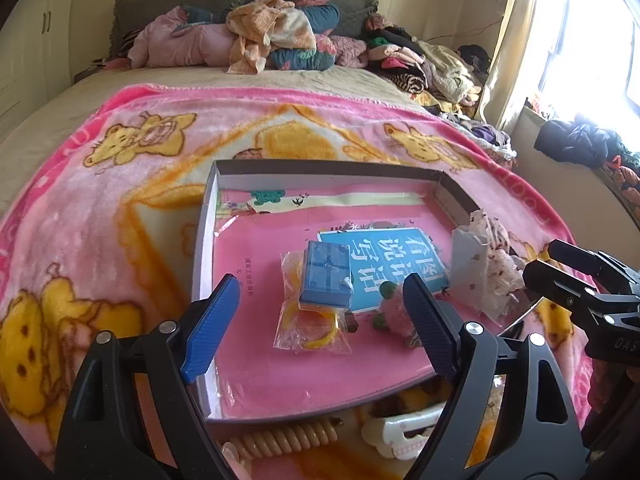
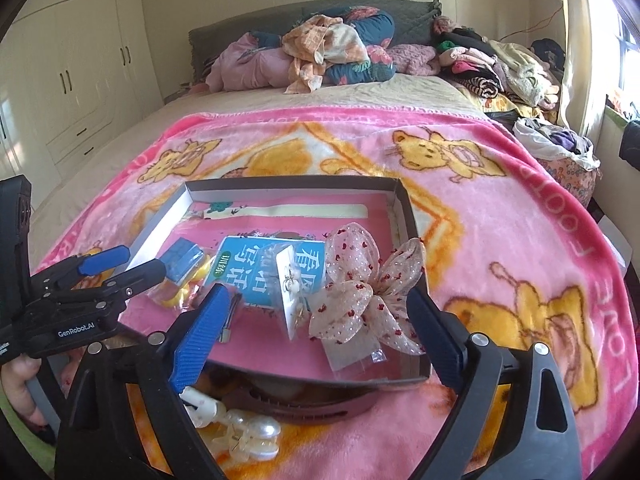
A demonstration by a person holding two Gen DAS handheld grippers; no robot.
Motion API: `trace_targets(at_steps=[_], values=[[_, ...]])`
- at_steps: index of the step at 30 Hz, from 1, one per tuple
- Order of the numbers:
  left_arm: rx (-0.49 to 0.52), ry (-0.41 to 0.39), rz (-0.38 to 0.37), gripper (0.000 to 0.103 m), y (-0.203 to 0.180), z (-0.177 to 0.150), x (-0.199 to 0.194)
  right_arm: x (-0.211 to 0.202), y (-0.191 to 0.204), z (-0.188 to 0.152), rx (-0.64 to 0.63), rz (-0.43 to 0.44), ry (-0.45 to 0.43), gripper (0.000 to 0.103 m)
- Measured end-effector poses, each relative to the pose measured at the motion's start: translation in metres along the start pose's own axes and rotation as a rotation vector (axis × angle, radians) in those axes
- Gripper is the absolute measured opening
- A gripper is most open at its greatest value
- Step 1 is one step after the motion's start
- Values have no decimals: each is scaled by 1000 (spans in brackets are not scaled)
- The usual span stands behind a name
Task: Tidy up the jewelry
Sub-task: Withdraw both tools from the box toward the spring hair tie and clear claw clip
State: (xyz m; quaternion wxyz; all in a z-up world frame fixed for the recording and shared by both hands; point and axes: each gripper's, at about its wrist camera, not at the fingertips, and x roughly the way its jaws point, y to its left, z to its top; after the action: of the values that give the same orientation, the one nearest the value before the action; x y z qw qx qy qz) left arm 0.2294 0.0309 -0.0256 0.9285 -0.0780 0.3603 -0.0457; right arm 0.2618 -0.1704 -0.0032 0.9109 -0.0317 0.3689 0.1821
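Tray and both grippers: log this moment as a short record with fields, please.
surface: pink blanket on a bed
tray: shallow, open, pink-lined
in tray: blue box on a bag of yellow rings; bow; earring card
outside tray, near edge: spiral tie, white clip, pearl clip
left gripper: open, empty, above the box
right gripper: open, empty, bow between its fingers, untouched

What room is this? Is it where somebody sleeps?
Yes, most likely a bedroom. There's a big bed with a pink bear blanket, heaps of clothes by the headboard, and tall wardrobes along the wall.
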Motion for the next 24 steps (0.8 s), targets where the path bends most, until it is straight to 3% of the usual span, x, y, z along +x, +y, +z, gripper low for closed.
trace_targets(at_steps=[3, 24], values=[[-2, -21, 5, 86, 0, 0, -9, -8, 3, 0, -7, -1, -13, 89], [12, -87, 6, 91, -2, -8, -58, -57, 31, -16, -45, 4, -75, 91]])
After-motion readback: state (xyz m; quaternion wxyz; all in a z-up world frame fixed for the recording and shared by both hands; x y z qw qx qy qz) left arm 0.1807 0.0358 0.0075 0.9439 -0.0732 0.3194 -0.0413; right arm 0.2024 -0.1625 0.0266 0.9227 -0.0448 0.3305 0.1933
